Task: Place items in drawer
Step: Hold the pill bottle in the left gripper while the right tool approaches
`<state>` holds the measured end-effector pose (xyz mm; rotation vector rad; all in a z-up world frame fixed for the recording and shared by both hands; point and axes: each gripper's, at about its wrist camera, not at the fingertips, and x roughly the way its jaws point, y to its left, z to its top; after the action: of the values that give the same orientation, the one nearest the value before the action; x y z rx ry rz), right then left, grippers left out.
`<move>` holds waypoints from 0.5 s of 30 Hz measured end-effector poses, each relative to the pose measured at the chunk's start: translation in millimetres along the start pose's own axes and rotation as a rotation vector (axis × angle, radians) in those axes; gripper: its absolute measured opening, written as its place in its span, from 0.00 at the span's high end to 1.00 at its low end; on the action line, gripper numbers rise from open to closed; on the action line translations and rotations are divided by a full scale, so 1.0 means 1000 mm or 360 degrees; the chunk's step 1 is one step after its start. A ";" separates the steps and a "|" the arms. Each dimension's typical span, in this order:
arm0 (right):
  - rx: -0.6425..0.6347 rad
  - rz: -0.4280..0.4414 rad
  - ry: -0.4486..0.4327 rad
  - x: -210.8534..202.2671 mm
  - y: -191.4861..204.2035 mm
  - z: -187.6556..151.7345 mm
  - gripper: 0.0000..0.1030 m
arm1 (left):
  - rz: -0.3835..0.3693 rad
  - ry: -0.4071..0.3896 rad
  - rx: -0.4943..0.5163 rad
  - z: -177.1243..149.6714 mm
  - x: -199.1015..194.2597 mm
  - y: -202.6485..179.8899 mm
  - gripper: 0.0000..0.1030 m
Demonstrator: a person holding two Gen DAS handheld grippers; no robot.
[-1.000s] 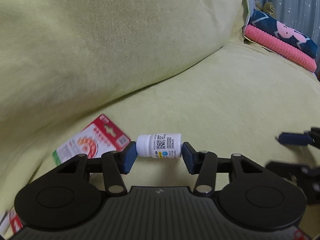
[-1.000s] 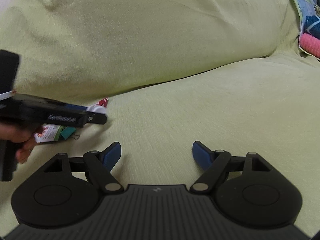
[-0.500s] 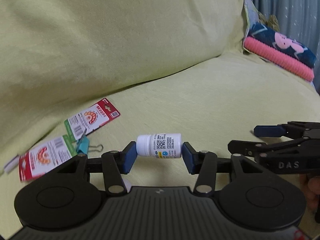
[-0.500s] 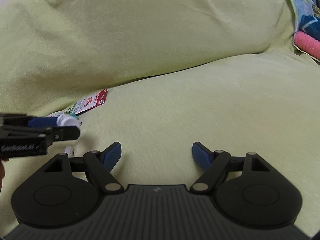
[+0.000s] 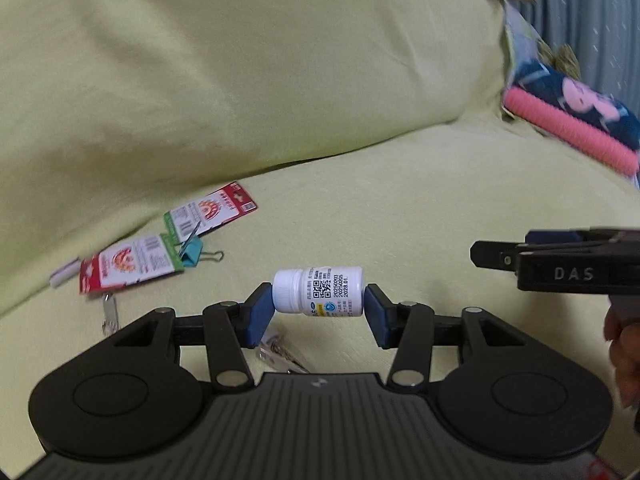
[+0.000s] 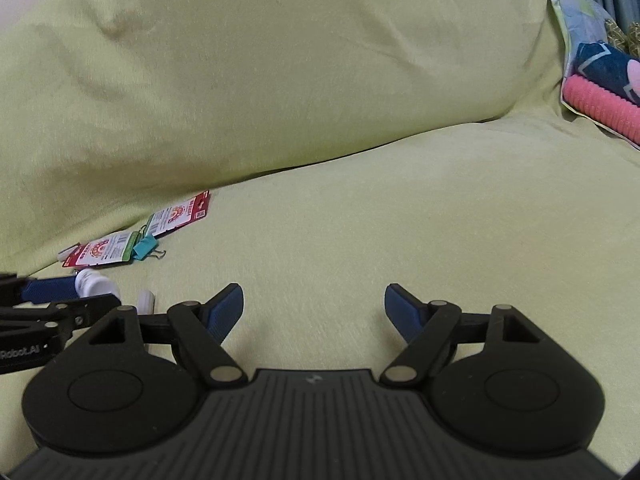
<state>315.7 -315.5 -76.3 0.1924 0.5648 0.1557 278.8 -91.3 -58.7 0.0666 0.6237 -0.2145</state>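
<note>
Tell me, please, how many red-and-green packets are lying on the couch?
2. One packet lies near the back cushion; the other packet lies nearer and to its left, beside a teal clip. More could be hidden behind the left gripper.

Two low wrist views, shared sofa [image 5: 400, 208]

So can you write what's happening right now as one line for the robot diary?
left gripper: shut on bottle, held sideways above sofa | right gripper: open, empty | packets and clip: on sofa | drawer: not in view
</note>
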 end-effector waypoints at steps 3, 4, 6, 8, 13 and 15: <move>-0.0026 0.0001 0.0011 -0.006 0.006 -0.004 0.27 | 0.0001 -0.0033 -0.0078 -0.007 -0.003 0.002 0.48; -0.0036 0.0002 0.0016 -0.008 0.006 -0.006 0.27 | 0.0003 -0.0032 -0.0081 -0.010 -0.003 0.002 0.48; -0.0041 -0.0012 0.0029 -0.013 0.004 -0.010 0.27 | 0.0010 -0.0033 -0.0082 -0.016 0.000 -0.001 0.48; -0.0043 -0.0030 0.0046 -0.019 0.001 -0.015 0.27 | 0.0002 -0.0018 -0.0089 -0.024 0.005 -0.006 0.48; -0.0066 -0.0110 0.0096 -0.032 -0.014 -0.030 0.27 | -0.0088 0.0060 -0.0003 -0.034 0.013 -0.028 0.48; -0.0065 -0.0146 0.0096 -0.037 -0.020 -0.032 0.27 | -0.0134 0.0063 0.0025 -0.037 0.010 -0.037 0.48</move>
<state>268.8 -337.7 -88.3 0.1219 0.6289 0.0840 257.8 -125.0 -94.3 0.0602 0.6652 -0.3001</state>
